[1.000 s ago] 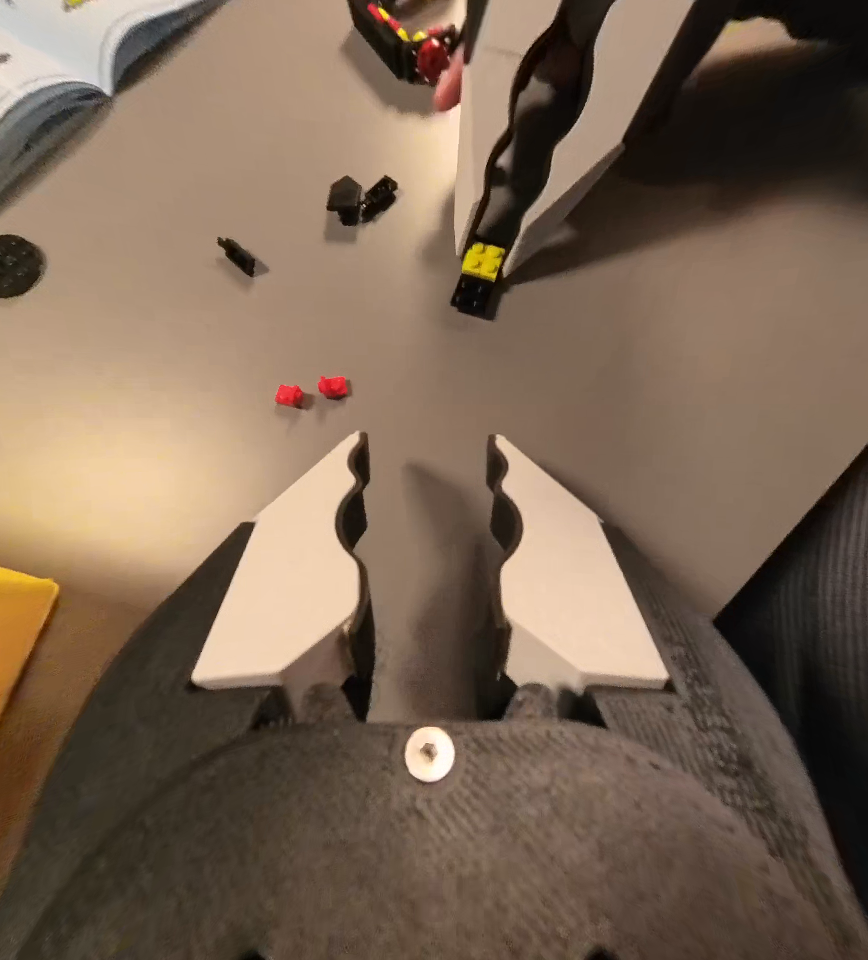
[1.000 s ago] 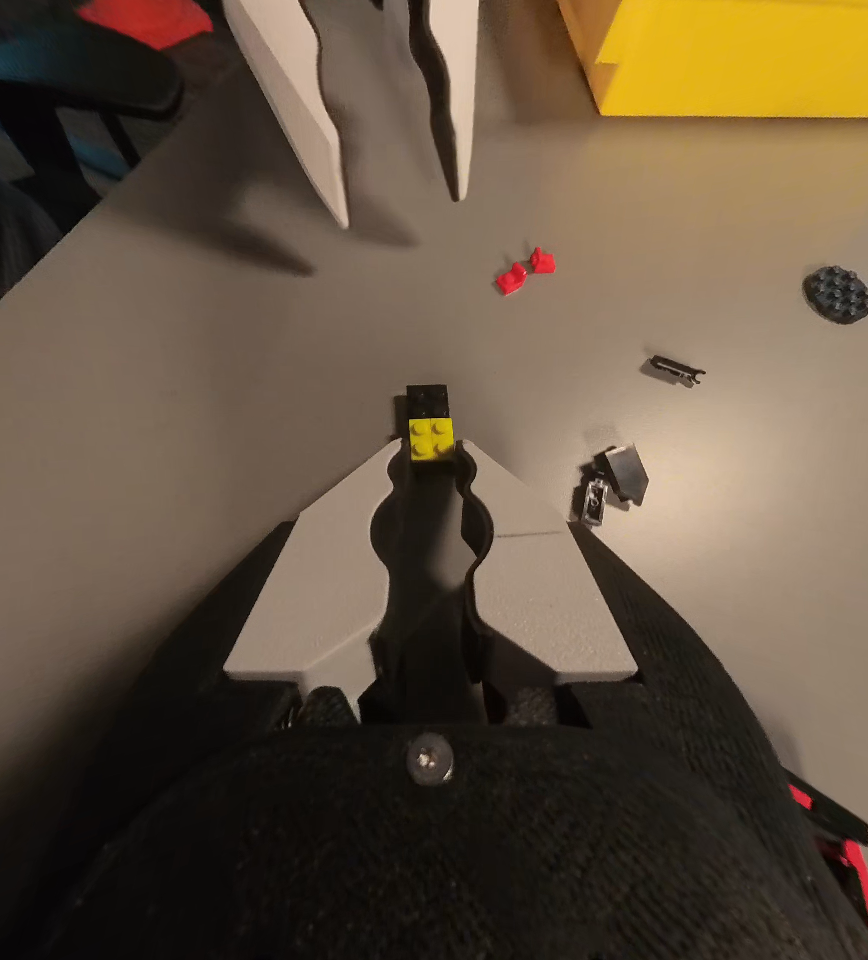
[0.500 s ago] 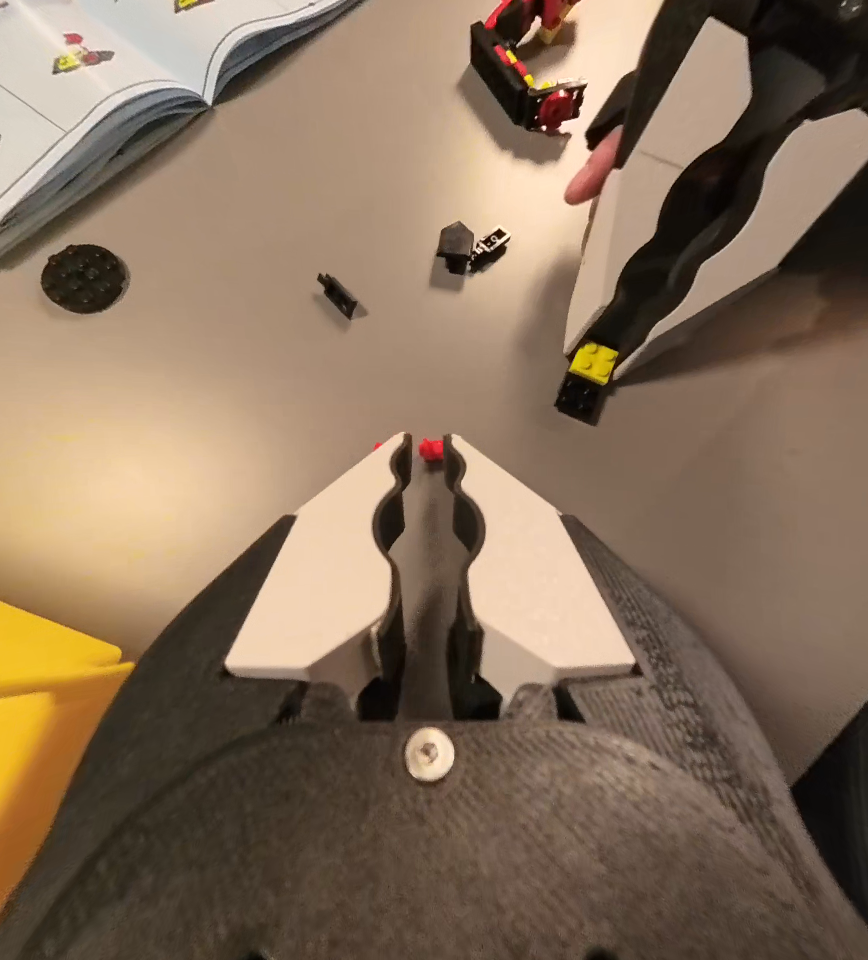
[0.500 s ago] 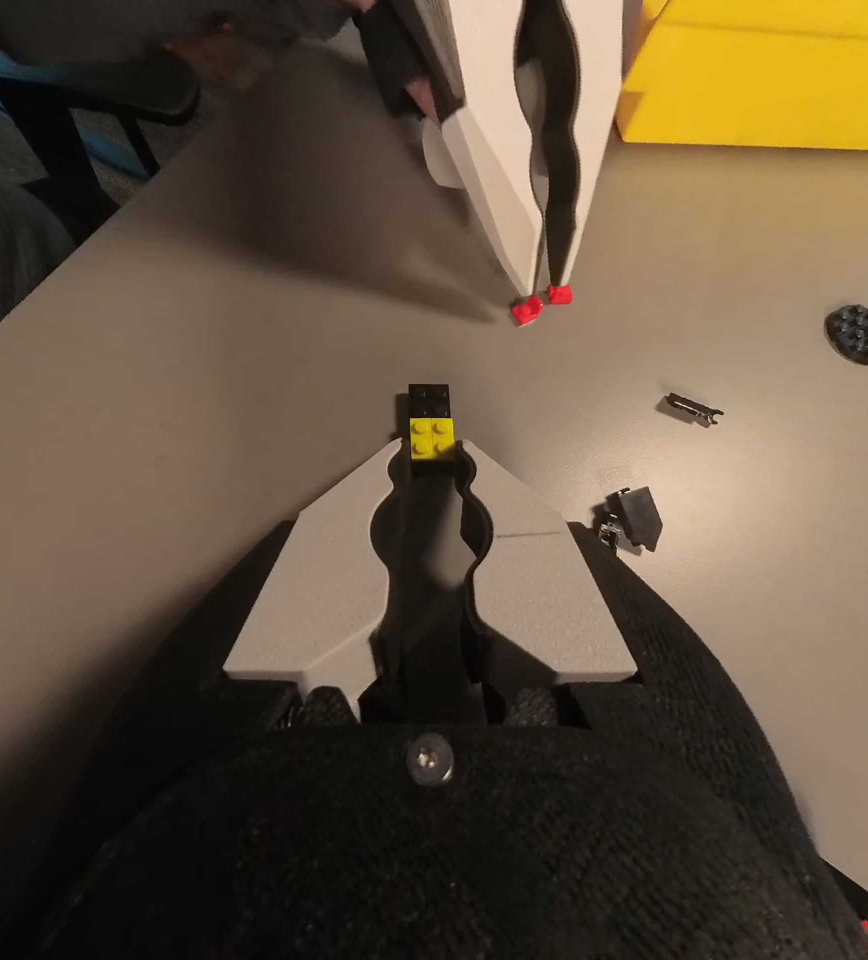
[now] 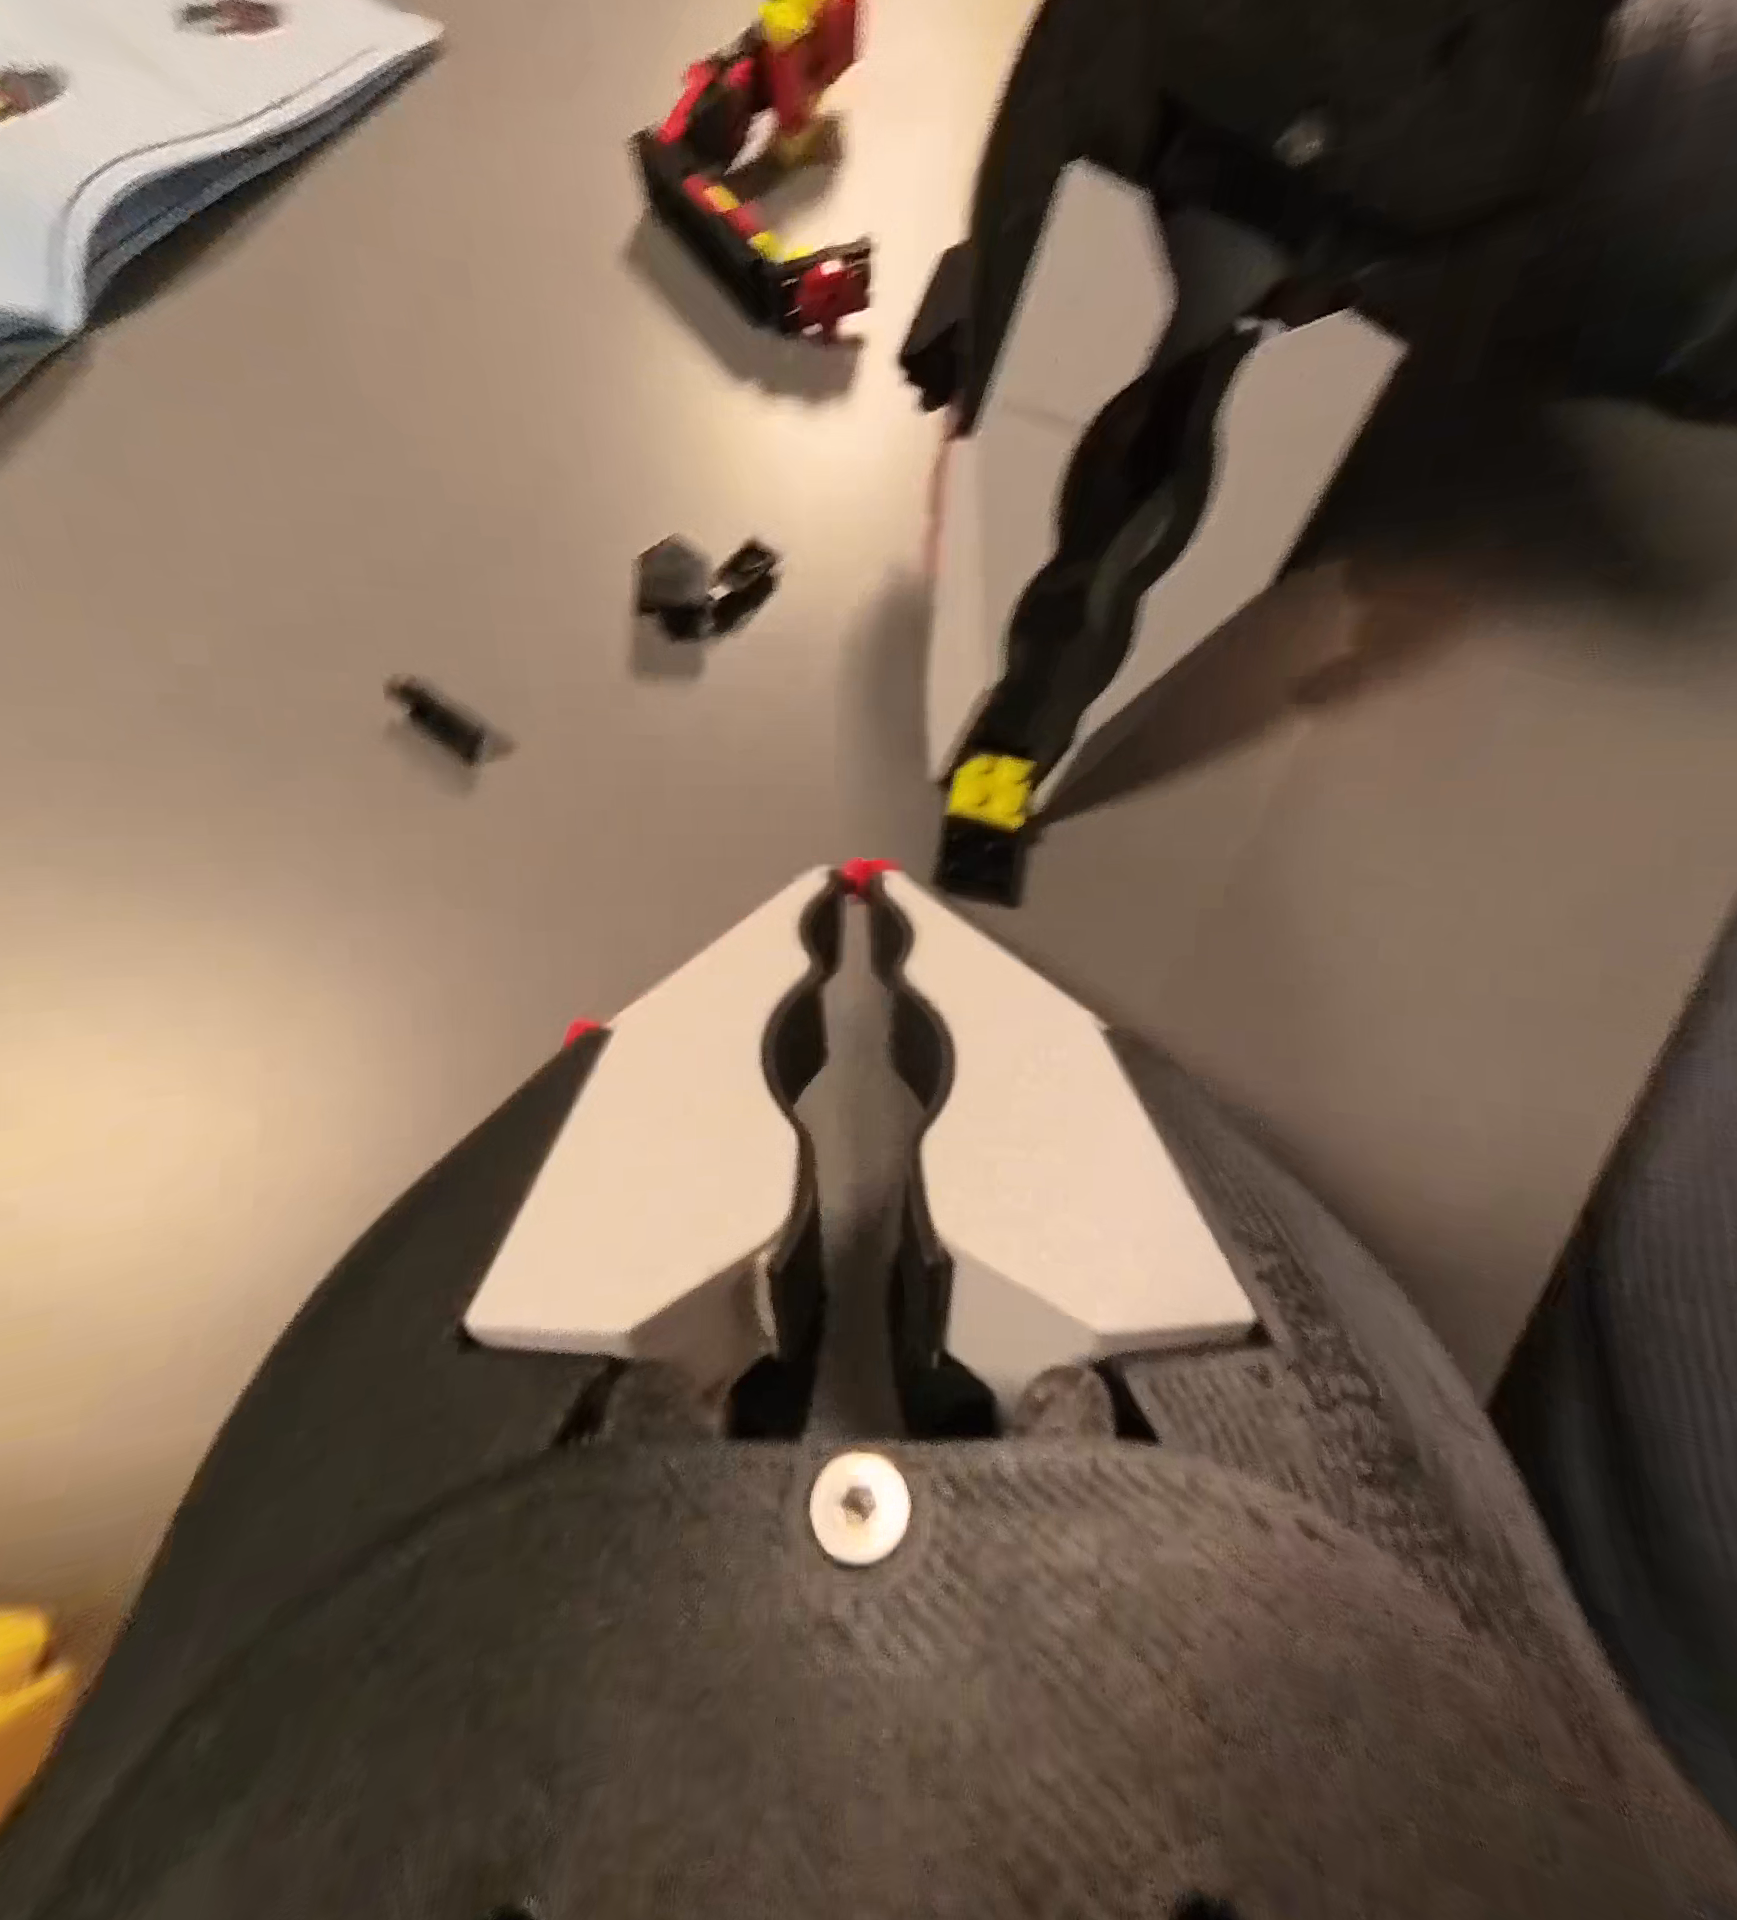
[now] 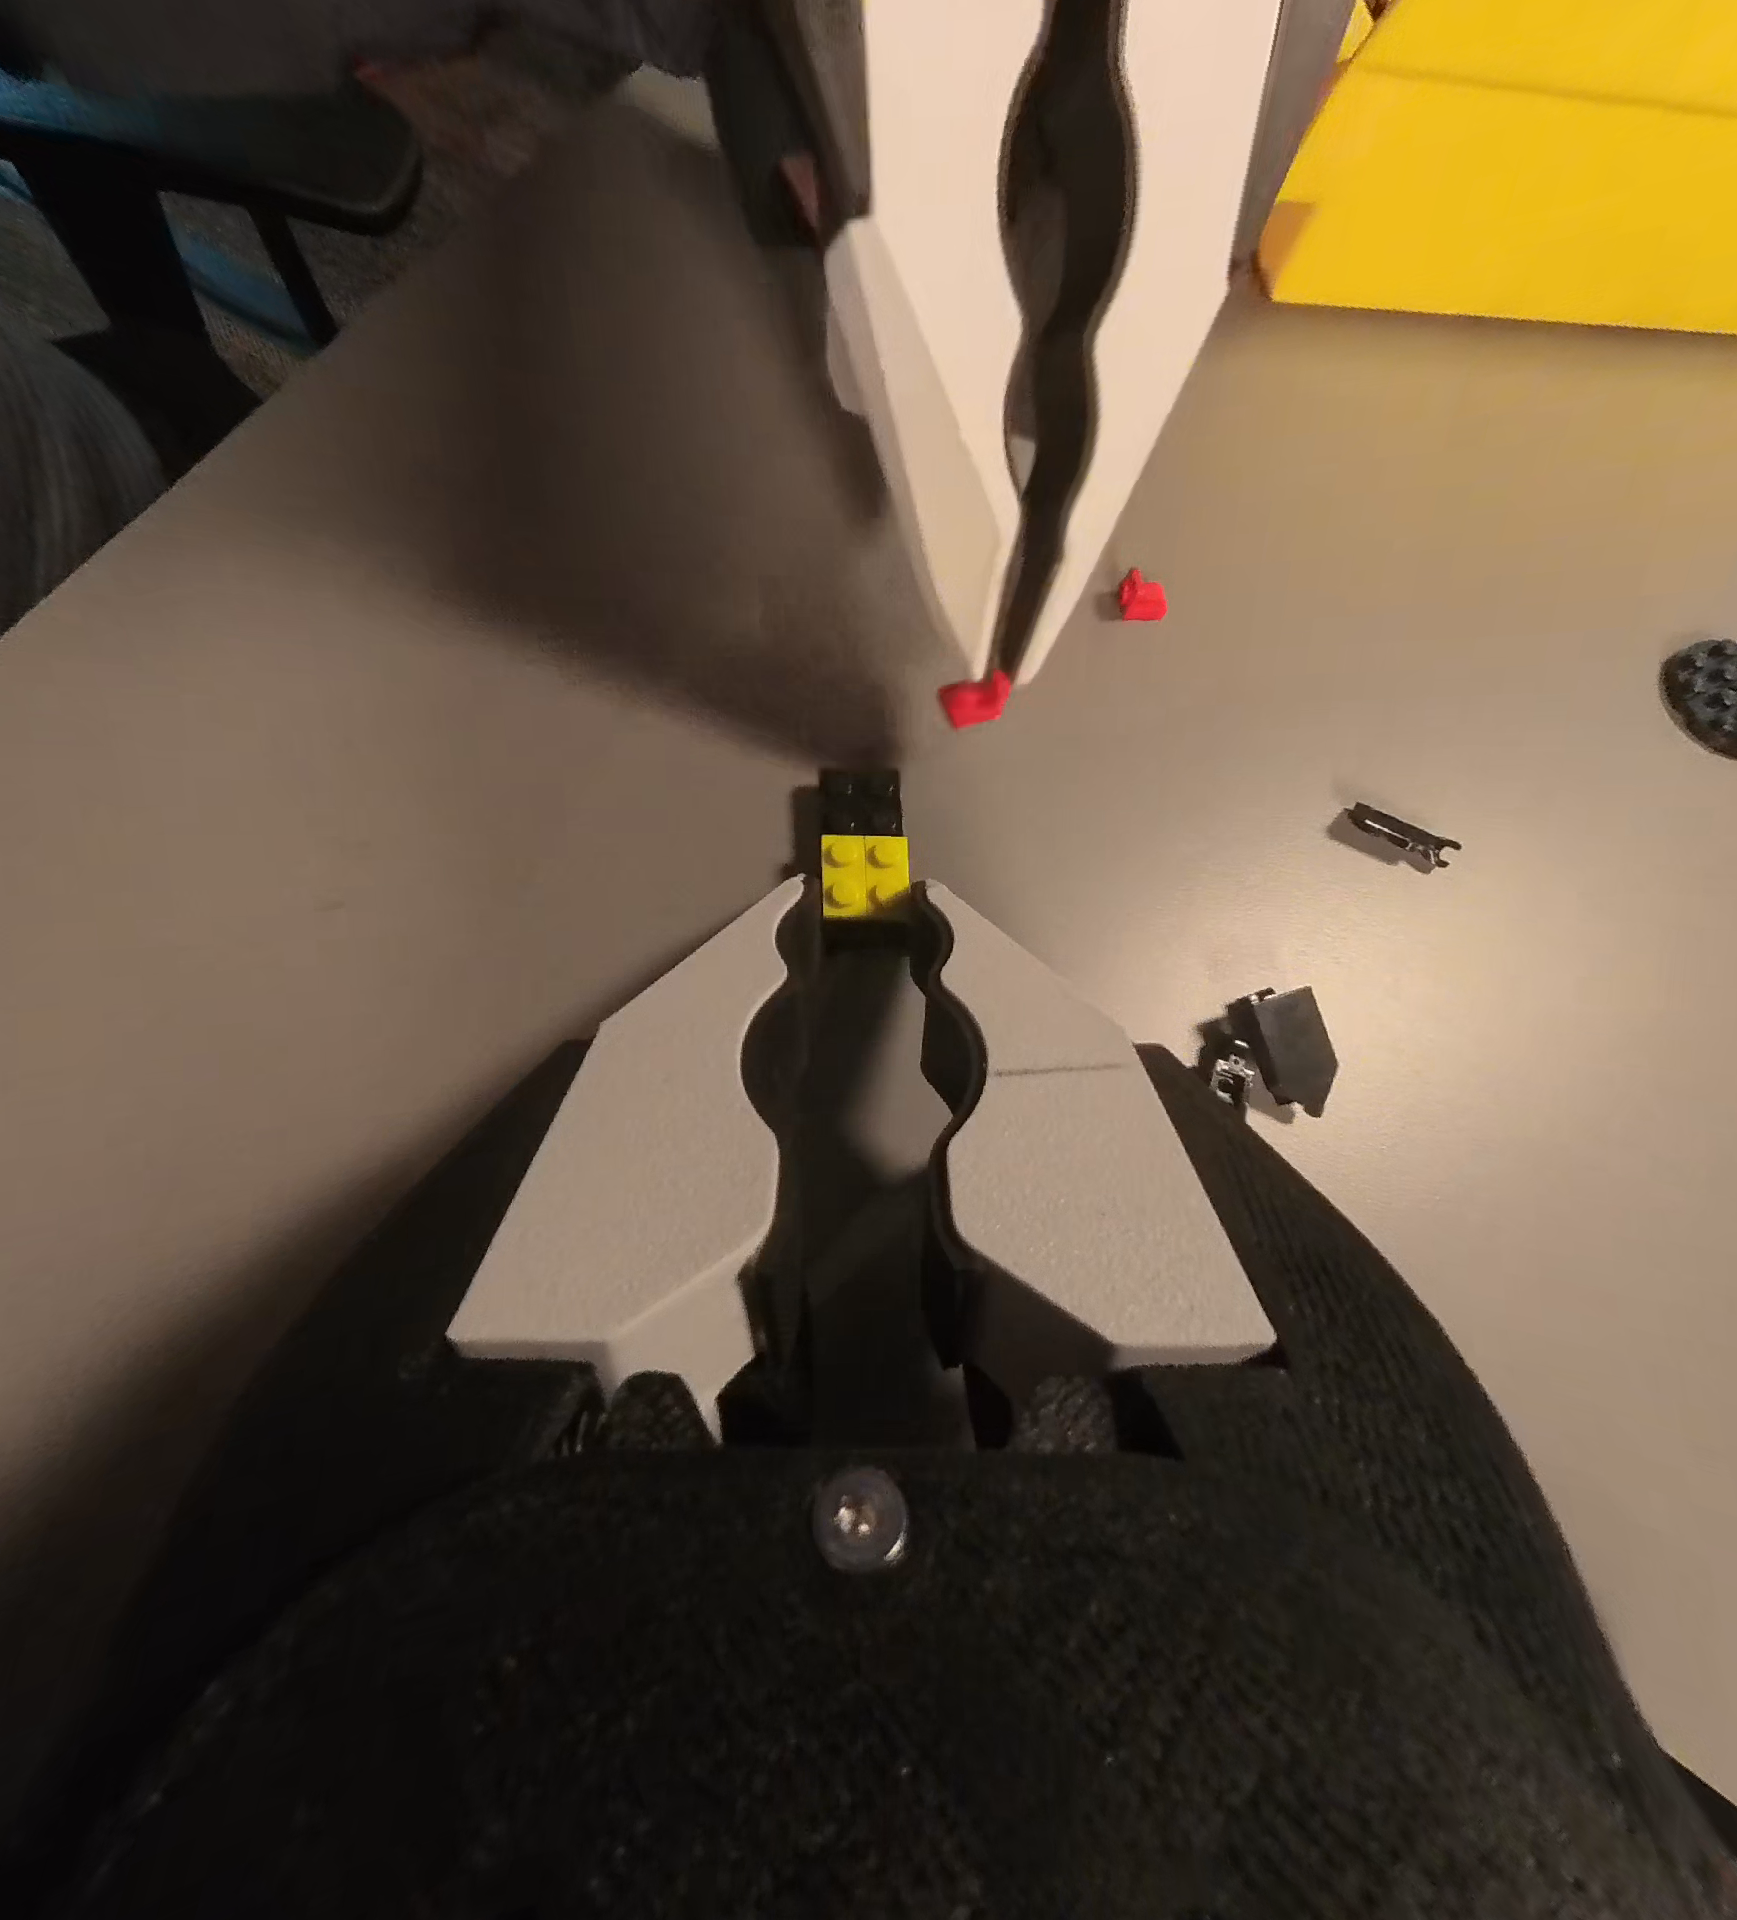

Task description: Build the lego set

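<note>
We have a small red piece (image 6: 975, 697) pinched at the tips of our left gripper (image 5: 856, 878), just above the desk (image 6: 428, 831). Our right gripper (image 6: 864, 894) is clamped on the yellow-and-black assembly (image 6: 864, 847) nearby. Next, we judge, comes lining the red piece's underside onto the studs and pressing squarely. A second red piece (image 6: 1141, 596) lies loose beside us.

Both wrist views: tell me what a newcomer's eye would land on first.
The two grippers meeting tip to tip over the grey table. The right gripper clamps a yellow-and-black brick stack, and just beyond it the left gripper pinches a tiny red piece. A second red piece lies loose beside it.
</note>
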Motion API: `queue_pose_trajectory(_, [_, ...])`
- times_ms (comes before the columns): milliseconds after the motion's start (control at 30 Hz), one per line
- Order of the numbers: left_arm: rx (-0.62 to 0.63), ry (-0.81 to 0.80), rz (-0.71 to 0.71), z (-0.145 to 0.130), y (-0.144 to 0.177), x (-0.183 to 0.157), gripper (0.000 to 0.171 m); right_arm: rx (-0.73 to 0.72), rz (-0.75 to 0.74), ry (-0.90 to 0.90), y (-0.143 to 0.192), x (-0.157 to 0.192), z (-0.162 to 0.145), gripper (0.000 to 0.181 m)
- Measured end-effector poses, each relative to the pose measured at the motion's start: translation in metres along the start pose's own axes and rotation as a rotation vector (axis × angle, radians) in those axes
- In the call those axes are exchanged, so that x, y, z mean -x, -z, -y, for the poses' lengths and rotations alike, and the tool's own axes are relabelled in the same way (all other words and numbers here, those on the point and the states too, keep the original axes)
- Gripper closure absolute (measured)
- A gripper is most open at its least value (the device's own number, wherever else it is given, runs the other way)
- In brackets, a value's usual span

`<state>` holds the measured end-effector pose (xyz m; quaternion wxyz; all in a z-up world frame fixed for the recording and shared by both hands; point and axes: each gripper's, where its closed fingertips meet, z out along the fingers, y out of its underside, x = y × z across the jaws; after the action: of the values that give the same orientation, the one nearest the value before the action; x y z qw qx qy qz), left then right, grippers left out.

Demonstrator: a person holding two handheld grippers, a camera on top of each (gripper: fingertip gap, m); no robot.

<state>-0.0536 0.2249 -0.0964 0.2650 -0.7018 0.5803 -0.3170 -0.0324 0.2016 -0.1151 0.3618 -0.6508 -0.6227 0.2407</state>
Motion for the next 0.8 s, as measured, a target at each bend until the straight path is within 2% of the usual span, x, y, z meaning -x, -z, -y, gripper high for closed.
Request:
queue_pose_trajectory(267, [0.056, -0.063, -0.100, 0.006, -0.016, -0.022, 0.169, -0.001, 0.004, 0.007, 0.000, 0.001, 0.000, 0.166])
queue_pose_trajectory(800, [0.232, -0.178, -0.100, -0.001, -0.020, -0.023, 0.169, -0.002, 0.010, 0.014, 0.000, 0.003, 0.000, 0.166])
